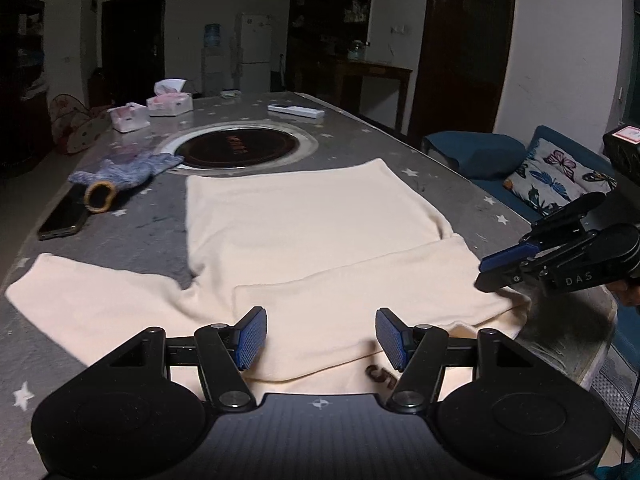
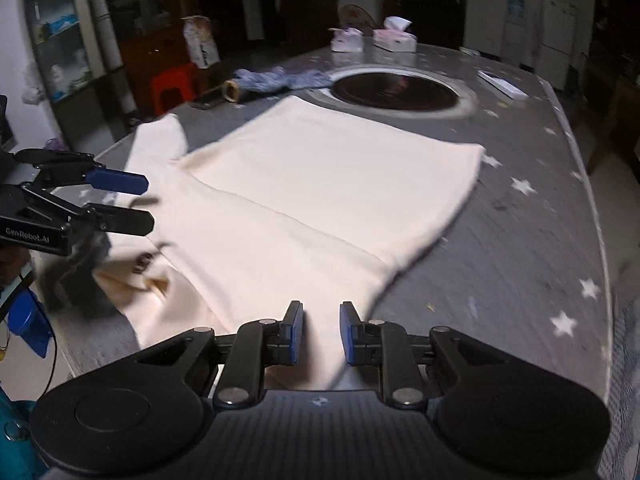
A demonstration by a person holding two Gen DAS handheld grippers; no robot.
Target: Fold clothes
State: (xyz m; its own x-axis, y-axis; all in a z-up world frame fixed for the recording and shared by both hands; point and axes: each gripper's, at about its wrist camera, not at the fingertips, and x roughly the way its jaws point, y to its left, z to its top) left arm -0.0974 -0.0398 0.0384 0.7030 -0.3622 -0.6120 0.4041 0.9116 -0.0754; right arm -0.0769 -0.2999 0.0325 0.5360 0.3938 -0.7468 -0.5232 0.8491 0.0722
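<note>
Folding the garment (image 1: 312, 232) is part done: it lies flat on the table (image 1: 460, 184), right sleeve laid across the chest, left sleeve stretched out. Our left gripper (image 1: 320, 336) hovers over the collar, fingers spread, empty. Our right gripper (image 2: 322, 332) stands narrowly parted above the folded sleeve's edge, pinching nothing. Next, we judge, the left sleeve needs gripping and folding inward.

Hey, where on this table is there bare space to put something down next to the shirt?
Bare tablecloth runs right of the cream shirt, out to the table edge. A smaller patch lies between the shirt's body and the phone. It is crowded at the glove, the round cooktop and the tissue boxes.
</note>
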